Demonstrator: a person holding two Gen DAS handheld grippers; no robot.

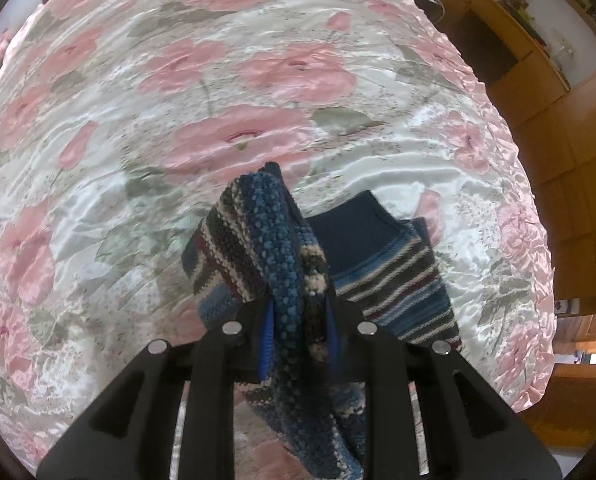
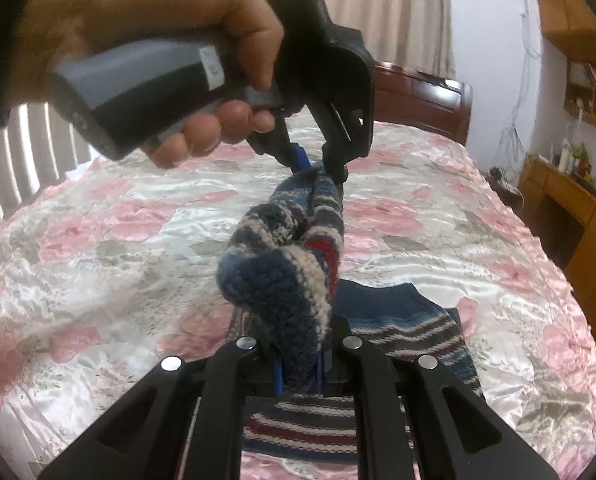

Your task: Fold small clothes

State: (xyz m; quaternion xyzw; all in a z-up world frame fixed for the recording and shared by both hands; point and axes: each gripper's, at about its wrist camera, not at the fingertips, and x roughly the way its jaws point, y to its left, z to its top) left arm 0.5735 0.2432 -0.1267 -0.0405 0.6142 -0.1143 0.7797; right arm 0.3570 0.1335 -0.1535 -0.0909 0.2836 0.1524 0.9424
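Both grippers, left gripper [image 1: 300, 340] and right gripper [image 2: 298, 364], are clamped on opposite ends of the blue-and-cream striped knitted garment [image 2: 286, 256], stretching it above its folded remainder [image 2: 410, 328] on the pink floral satin bedspread [image 2: 98, 240], likely to lay one end over.

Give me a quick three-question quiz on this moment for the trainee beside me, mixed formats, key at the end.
1. True or false: the striped knit garment lies flat on the floral bedspread, untouched.
2. Multiple choice: what grips the garment? A) only the left gripper B) only the right gripper C) both grippers
3. Fill in: a person's ____ holds the left gripper's handle.

Key:
1. False: part of it is lifted and stretched between the two grippers, while the rest lies on the bedspread.
2. C: each is shut on an end of the lifted knit.
3. hand
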